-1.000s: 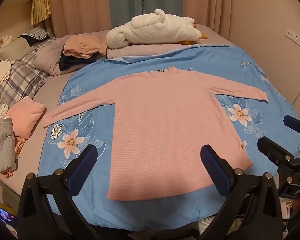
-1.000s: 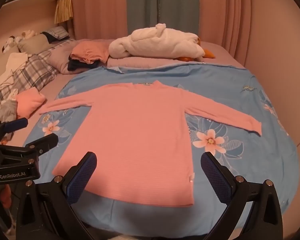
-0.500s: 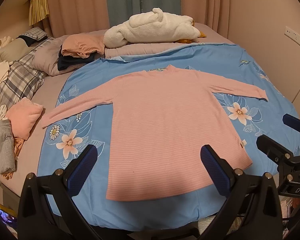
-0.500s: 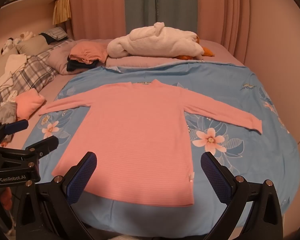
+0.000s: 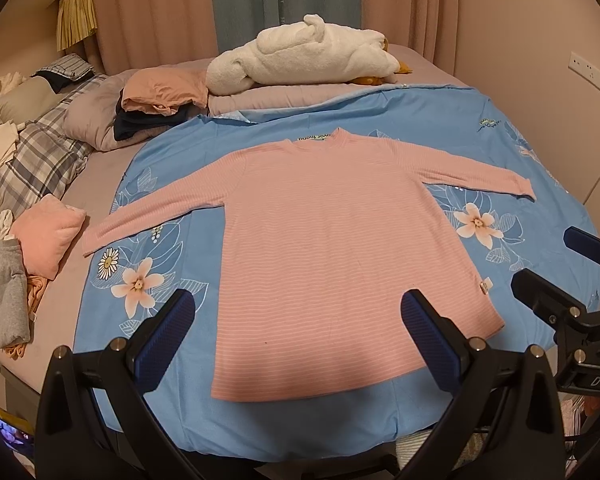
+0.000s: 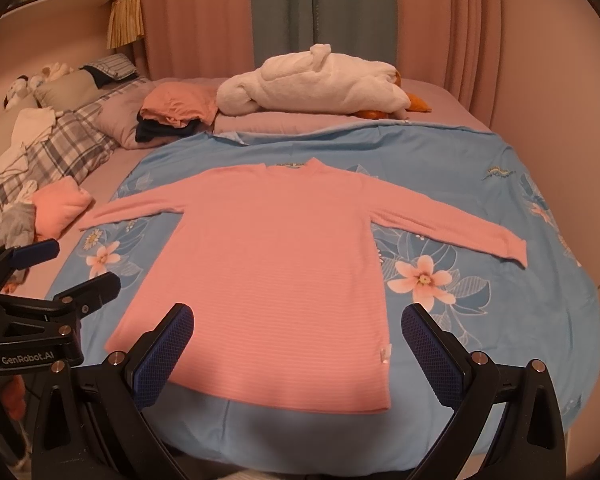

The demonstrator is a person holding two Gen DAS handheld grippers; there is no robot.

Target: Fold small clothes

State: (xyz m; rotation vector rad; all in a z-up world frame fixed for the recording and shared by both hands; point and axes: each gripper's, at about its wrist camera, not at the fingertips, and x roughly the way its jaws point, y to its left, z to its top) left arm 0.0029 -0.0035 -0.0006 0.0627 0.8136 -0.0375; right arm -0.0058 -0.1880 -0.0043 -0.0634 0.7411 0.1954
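Observation:
A pink striped long-sleeved top (image 5: 332, 248) (image 6: 268, 264) lies flat on the blue flowered blanket (image 5: 500, 152) (image 6: 460, 184), both sleeves spread out and the collar at the far end. My left gripper (image 5: 296, 328) hangs open above the hem, nothing between its blue pads. My right gripper (image 6: 296, 340) is open too, over the hem on the right half. Each gripper shows at the edge of the other's view: the right gripper (image 5: 556, 268) at the right, the left gripper (image 6: 68, 264) at the left.
A white plush toy (image 5: 308, 56) lies at the bed's head. Folded clothes (image 5: 160, 100) are stacked on a pillow. A folded pink garment (image 5: 48, 236) and a grey one (image 5: 4, 292) sit at the left, beside a checked cover (image 5: 40, 160). A wall (image 5: 540, 40) is at the right.
Both grippers have shifted slightly, so the top sits a little further left and higher in the views. The top itself has not moved, and both grippers stay open.

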